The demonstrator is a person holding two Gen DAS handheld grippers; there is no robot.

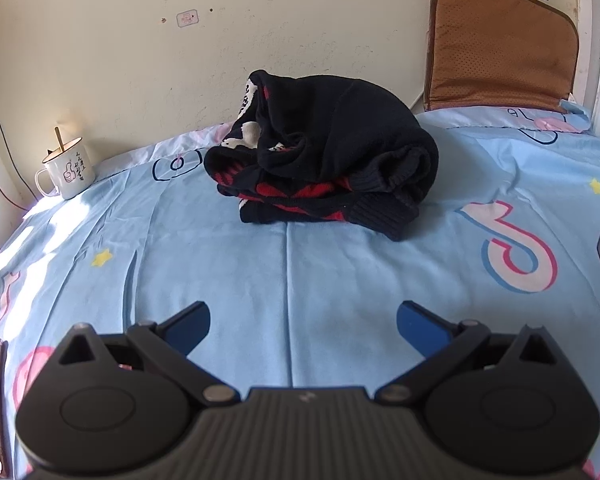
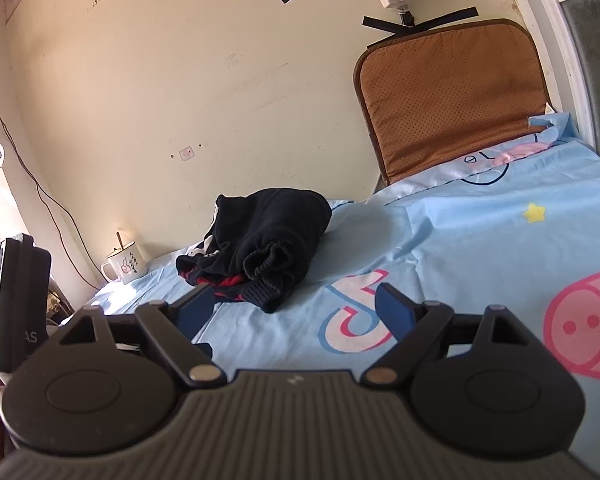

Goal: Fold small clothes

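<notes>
black and red knit sweater (image 1: 324, 152) bunched on the blue sheet (image 1: 300, 280), both grippers' fingers (image 1: 190, 330) spread wide, empty

You've got a chunky ribbed-knit sweater (image 1: 324, 156), matt black with red, at frame centre. Under it, the sheet (image 1: 300, 280) is smooth light-blue cloth with a slight sheen. Mug (image 1: 66, 174) at left: glossy white enamel look. Upper right, the cushion (image 1: 500, 48) is brown perforated leather-like material. Left gripper (image 1: 303, 326): matt black plastic, metal pivot pins, blue pads (image 1: 190, 330).
</notes>
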